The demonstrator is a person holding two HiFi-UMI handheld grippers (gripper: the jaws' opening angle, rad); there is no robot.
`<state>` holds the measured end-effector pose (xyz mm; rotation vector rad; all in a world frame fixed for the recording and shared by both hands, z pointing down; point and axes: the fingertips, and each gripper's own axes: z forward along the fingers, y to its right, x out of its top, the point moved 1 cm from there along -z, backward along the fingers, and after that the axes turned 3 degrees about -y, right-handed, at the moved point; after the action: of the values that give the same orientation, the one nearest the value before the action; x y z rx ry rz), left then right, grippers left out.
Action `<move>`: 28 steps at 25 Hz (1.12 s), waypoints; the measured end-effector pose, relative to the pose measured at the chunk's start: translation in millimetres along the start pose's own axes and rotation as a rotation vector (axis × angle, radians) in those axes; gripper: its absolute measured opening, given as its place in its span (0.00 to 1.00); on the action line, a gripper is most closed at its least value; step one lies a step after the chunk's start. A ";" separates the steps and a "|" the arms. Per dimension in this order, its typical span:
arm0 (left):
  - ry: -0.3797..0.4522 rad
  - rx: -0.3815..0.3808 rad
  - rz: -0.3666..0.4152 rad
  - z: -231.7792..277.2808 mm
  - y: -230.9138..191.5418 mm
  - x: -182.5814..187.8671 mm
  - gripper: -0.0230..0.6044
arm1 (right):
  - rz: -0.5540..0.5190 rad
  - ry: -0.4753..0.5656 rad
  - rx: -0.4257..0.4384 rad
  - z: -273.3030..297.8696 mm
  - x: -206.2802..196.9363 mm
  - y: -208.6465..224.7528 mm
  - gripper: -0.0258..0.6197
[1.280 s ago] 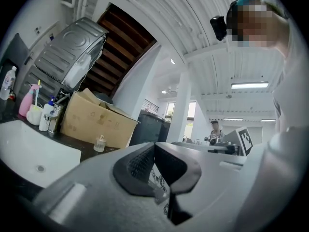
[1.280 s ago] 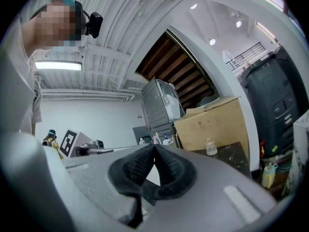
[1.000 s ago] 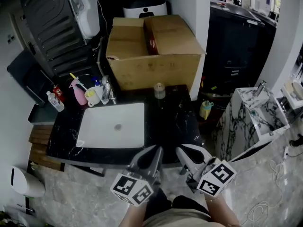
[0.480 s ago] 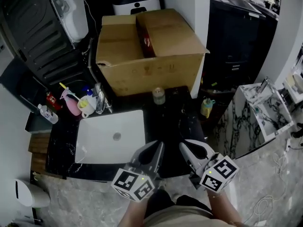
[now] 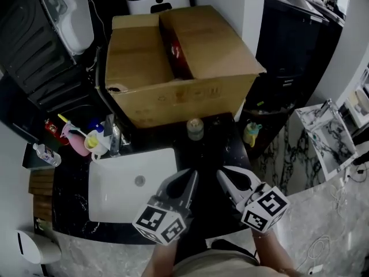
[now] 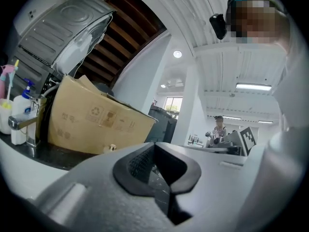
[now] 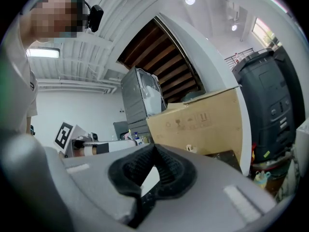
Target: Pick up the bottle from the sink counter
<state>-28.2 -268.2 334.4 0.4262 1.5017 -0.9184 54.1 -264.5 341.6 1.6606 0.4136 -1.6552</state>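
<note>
Showing the approach geometry, head view. A small capped bottle (image 5: 195, 128) stands upright on the dark counter (image 5: 216, 149), at frame centre. It is just in front of the cardboard box (image 5: 179, 62) and up and to the right of the white sink (image 5: 132, 183). Its long axis is vertical, so this camera looks mostly onto the cap. Nothing touches it, and bare counter lies on its near side.

The left hand-held gripper (image 5: 188, 176) and the right hand-held gripper (image 5: 223, 175) sit side by side at lower centre, both aimed up-frame. Each has its jaws fully together with nothing between them. The left gripper view shows the left hand-held gripper (image 6: 154, 146) with pad tips meeting, and the bottle (image 6: 112, 148) as a pale speck low against the box, left of the tips. The right gripper view shows the right hand-held gripper (image 7: 154, 149) closed likewise, with the bottle (image 7: 189, 149) right of its tips.

The bottle lies almost straight up-frame from the left tips, and up and slightly left of the right tips. By that reading it sits between the two lines of aim, a little nearer the left one. Either set of jaws would have to open before a level side grasp across the upright body. Other toiletries (image 5: 92, 140) crowd the tap at the sink's upper left corner, well apart from this bottle. Taking the central bottle as the target is a judgement, since the task names none.
</note>
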 end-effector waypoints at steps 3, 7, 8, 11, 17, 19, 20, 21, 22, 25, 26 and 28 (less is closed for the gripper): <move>-0.017 0.008 -0.003 8.6 -23.5 -0.7 0.05 | 0.009 -0.006 -0.018 19.7 1.2 11.7 0.04; -0.033 0.003 -0.011 19.0 -48.4 -3.3 0.05 | 0.012 -0.033 -0.039 44.9 -1.7 23.2 0.04; -0.043 0.004 -0.013 21.7 -53.7 -3.9 0.05 | 0.008 -0.046 -0.041 51.0 -2.8 25.7 0.04; -0.058 0.006 -0.026 27.4 -69.7 -6.7 0.05 | -0.002 -0.079 -0.060 67.3 -6.9 32.2 0.04; -0.074 0.006 -0.060 35.0 -102.2 -15.5 0.05 | -0.015 -0.126 -0.093 98.9 -15.4 44.6 0.04; -0.086 0.006 -0.066 38.6 -112.0 -20.4 0.05 | -0.012 -0.149 -0.104 107.1 -20.3 50.6 0.04; -0.092 0.005 -0.071 40.8 -116.5 -22.8 0.05 | -0.010 -0.160 -0.109 110.6 -22.7 53.3 0.04; -0.096 0.002 -0.076 43.3 -120.4 -25.8 0.05 | -0.010 -0.171 -0.113 113.8 -25.2 55.7 0.04; -0.101 -0.002 -0.081 45.9 -123.9 -28.9 0.05 | -0.012 -0.183 -0.118 116.9 -28.0 57.9 0.04; -0.117 -0.007 -0.092 52.2 -133.0 -34.7 0.05 | -0.018 -0.212 -0.132 126.4 -36.1 66.0 0.04; -0.122 -0.007 -0.096 53.7 -135.5 -35.8 0.05 | -0.019 -0.217 -0.136 129.4 -38.0 69.3 0.04; -0.129 -0.012 -0.106 56.3 -139.8 -40.4 0.05 | -0.024 -0.224 -0.141 134.8 -40.8 76.9 0.04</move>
<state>-87.0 -385.9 418.3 0.2748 1.4216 -1.0006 5.8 -398.0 416.3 1.3559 0.4296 -1.7642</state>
